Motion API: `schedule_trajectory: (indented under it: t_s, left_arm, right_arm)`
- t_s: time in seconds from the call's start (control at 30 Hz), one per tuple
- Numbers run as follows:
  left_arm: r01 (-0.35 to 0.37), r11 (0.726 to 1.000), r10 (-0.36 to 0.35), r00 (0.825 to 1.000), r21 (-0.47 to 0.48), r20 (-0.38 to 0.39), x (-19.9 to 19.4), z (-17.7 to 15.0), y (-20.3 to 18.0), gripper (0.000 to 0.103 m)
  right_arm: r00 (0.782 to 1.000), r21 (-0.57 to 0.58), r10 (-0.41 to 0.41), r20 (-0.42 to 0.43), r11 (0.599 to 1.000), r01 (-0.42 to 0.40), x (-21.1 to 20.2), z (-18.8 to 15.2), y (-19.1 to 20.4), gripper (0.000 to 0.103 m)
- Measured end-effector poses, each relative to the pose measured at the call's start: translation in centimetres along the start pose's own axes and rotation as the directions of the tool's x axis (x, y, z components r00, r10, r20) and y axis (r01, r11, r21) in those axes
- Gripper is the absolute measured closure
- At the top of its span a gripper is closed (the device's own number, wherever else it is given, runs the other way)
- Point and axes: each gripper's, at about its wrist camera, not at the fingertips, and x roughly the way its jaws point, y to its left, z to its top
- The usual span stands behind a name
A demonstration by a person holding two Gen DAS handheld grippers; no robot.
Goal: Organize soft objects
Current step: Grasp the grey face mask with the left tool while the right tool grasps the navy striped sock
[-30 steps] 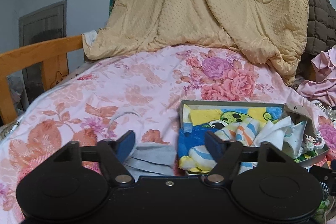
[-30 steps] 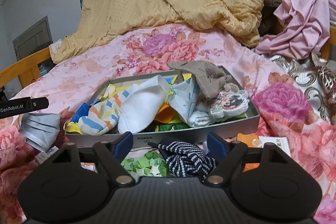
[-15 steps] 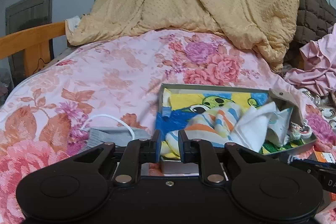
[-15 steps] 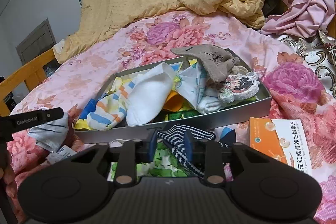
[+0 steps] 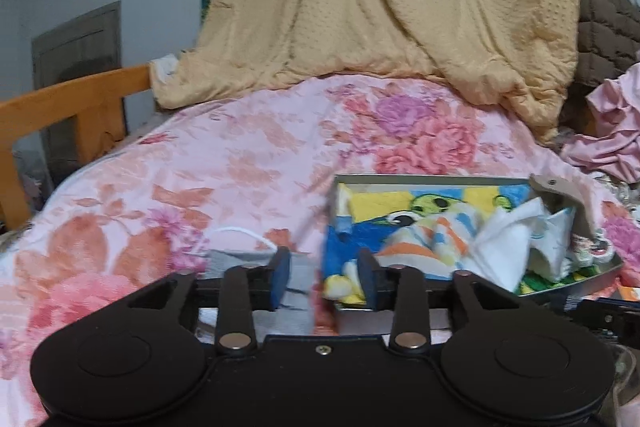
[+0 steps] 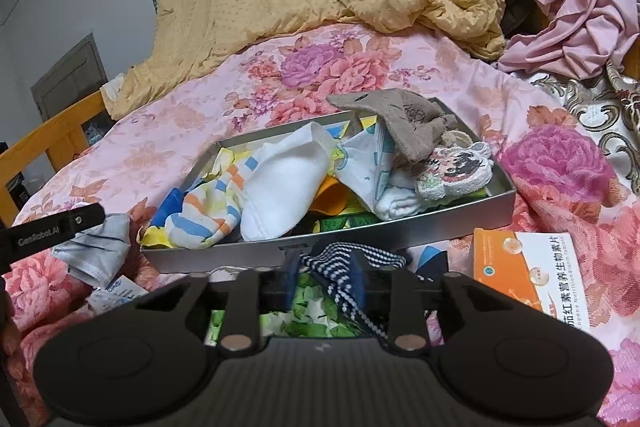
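A grey metal tray on the floral bed holds a white sock, a striped sock, a brown cloth and a cartoon patch. My right gripper is shut on a navy-and-white striped sock just in front of the tray, over a green leafy cloth. My left gripper is partly open and empty, above a grey face mask left of the tray. The mask also shows in the right wrist view.
An orange-and-white medicine box lies right of the tray. A yellow quilt is heaped at the back, with pink clothes at the right. A wooden bed rail runs along the left.
My left gripper was open, shut half a second ago, and is partly open again. My right gripper closed on the striped sock and lifted it slightly.
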Motion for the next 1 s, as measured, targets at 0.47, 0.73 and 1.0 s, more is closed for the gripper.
schedule_trajectory:
  t_s: [0.47, 0.73, 1.0]
  left_arm:
    - [-0.188, 0.981, 0.182, 0.975, -0.037, -0.128, 1.8, 0.0, 2.9, 0.026]
    - [-0.064, 0.990, 0.042, 0.984, -0.124, -0.173, 2.9, -0.7, 2.8, 0.080]
    - [0.019, 0.996, -0.033, 0.985, -0.086, -0.170, 2.8, -0.6, 0.5, 0.099]
  right_arm:
    - [0.999, 0.064, 0.015, -0.042, 0.998, -0.013, 1.1, 0.3, -1.1, 0.049]
    - [0.998, 0.094, 0.053, -0.037, 0.994, -0.050, 1.2, 0.4, -1.0, 0.073]
    - [0.999, 0.089, 0.046, -0.019, 0.995, -0.044, 0.7, 0.4, -0.9, 0.094]
